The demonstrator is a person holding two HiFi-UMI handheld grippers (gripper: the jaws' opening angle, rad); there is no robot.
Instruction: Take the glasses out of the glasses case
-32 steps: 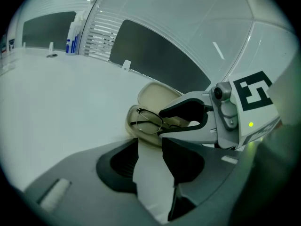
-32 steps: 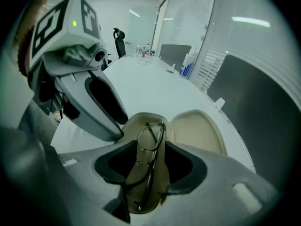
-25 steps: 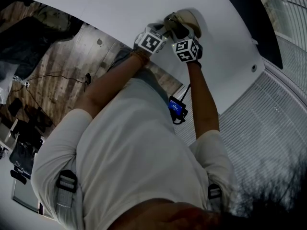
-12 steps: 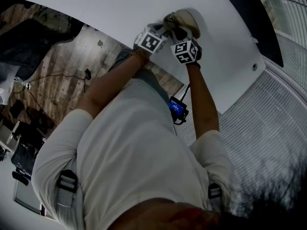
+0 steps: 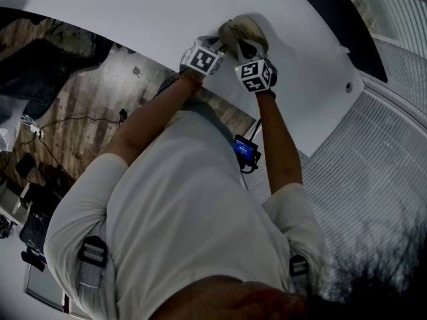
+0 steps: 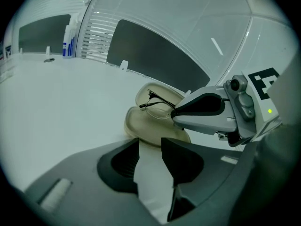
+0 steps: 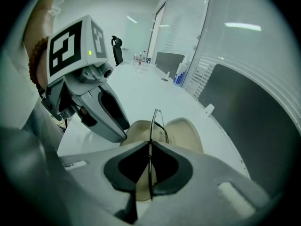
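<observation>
Glasses pinched over the open case, half masked by the tongs

The right tongs are closing, with their pads meeting on the thin frame of the glasses. The glasses stand edge-on above the open beige glasses case at frame centre. The left tongs are also closing but still gape, with white worktop showing between them. The case's near rim seems to sit at their tips; contact is unclear. In the head view the glasses are too small to make out.
</observation>
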